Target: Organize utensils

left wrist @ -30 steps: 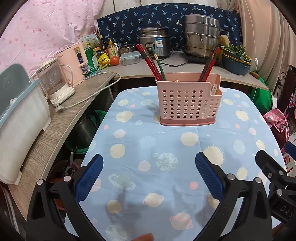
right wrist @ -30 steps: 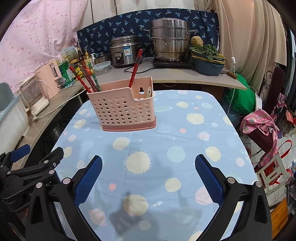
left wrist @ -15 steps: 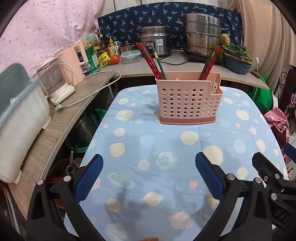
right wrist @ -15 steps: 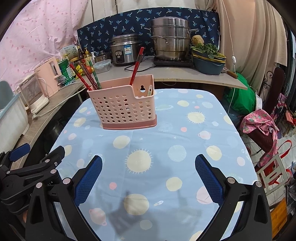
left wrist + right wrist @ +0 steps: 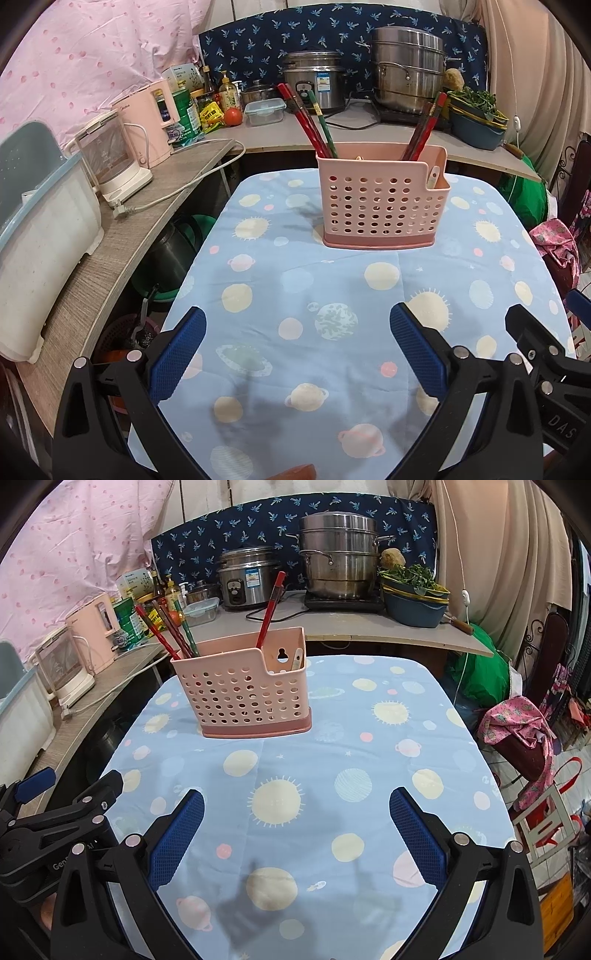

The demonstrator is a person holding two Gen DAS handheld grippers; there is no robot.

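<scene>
A pink perforated utensil holder stands on the blue planet-print tablecloth; it also shows in the right wrist view. Red and green chopsticks lean in its left compartment, red chopsticks stand in the right part, and a pale spoon handle sits in the small front pocket. My left gripper is open and empty, low over the near part of the cloth. My right gripper is open and empty beside it; its side shows in the left wrist view.
A counter behind holds a rice cooker, steel steamer pots, a blue basin of greens, bottles and a pink kettle. A side shelf with a white bin runs along the left. A stool and bags stand at the right.
Both grippers have drifted slightly back from the holder and stayed open. Nothing on the table has moved.
</scene>
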